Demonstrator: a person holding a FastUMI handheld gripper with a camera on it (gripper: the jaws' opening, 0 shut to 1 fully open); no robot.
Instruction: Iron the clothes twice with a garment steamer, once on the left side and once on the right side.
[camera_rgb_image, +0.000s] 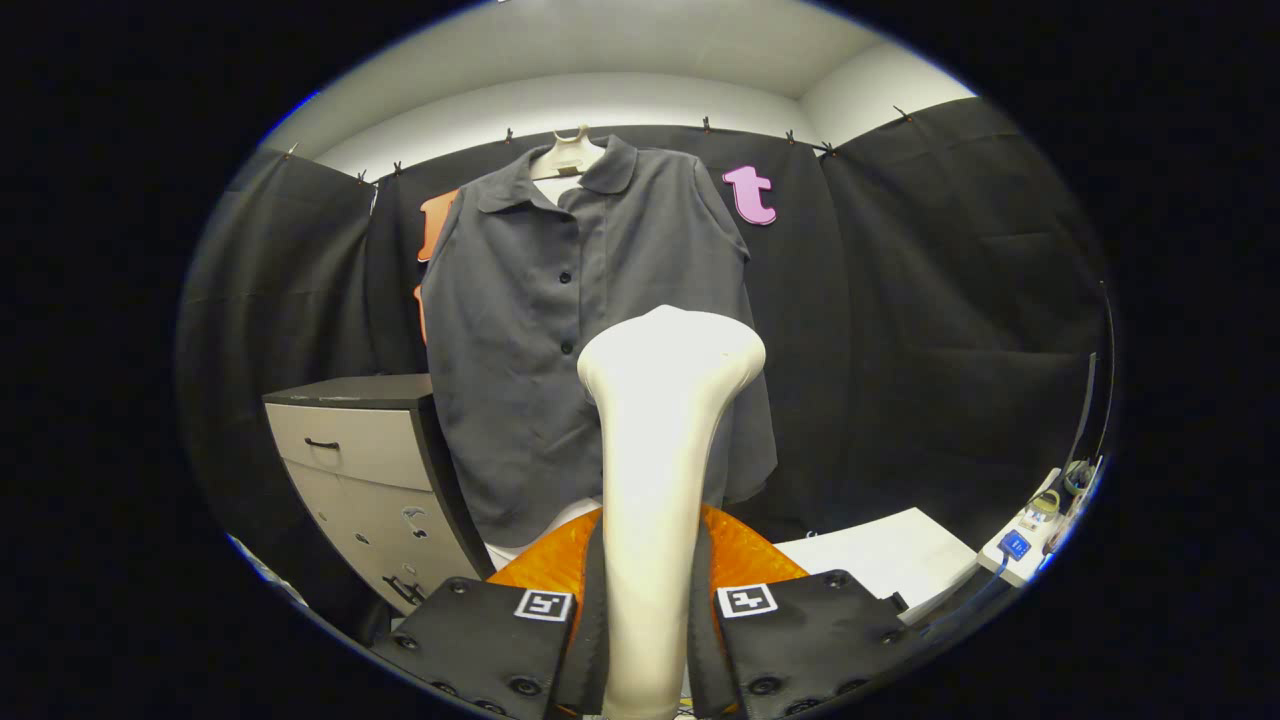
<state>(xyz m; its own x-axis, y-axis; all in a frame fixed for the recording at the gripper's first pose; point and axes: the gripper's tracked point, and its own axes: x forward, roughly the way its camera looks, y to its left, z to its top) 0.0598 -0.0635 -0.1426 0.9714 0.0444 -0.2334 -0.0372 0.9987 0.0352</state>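
Left of the shirt (590, 340), a cabinet (370, 470) is crowding its hem and risking a bump on the left pass. The gripper (650, 610) is pinching the steamer (660, 460) with 2 fingers, its head hanging before the shirt; that smooth handle is liable to twist.

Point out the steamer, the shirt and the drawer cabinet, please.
steamer (655, 440), gripper view, on its cream neck, held between the tool's fingers
shirt (520, 330), gripper view, on its front panel
drawer cabinet (350, 440), gripper view, on its top drawer front
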